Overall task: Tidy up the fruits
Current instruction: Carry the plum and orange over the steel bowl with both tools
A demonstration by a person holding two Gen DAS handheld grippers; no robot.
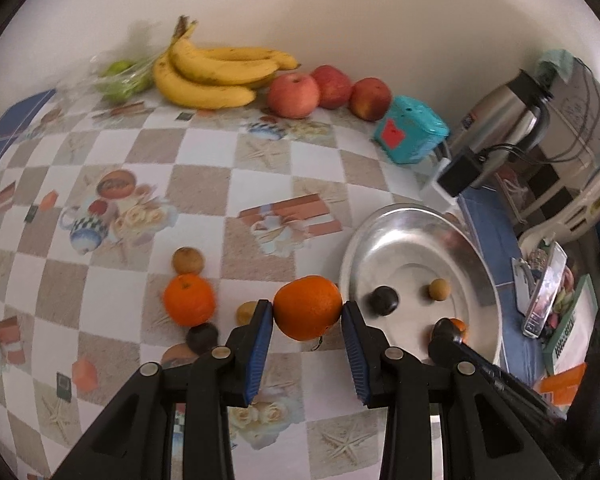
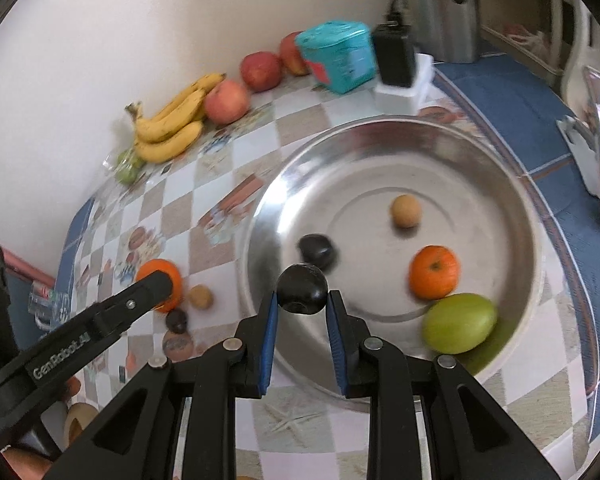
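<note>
Orange [image 1: 308, 307] clamped in left gripper [image 1: 308, 312] jaws; plum [image 2: 302, 289] clamped in right gripper [image 2: 302, 304] jaws, tray [image 2: 500, 168] beyond.

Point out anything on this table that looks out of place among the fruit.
A teal box sits at the end of the apple row by the wall, and a black adapter on a white block stands beside it. Nothing looks spilled or damaged.

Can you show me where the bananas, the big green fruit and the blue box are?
bananas [image 1: 212, 74]: left wrist view, on the middle of the yellow bunch by the wall.
green fruit [image 2: 459, 323]: right wrist view, on its middle, inside the metal bowl.
blue box [image 1: 412, 130]: left wrist view, on its front side.
</note>
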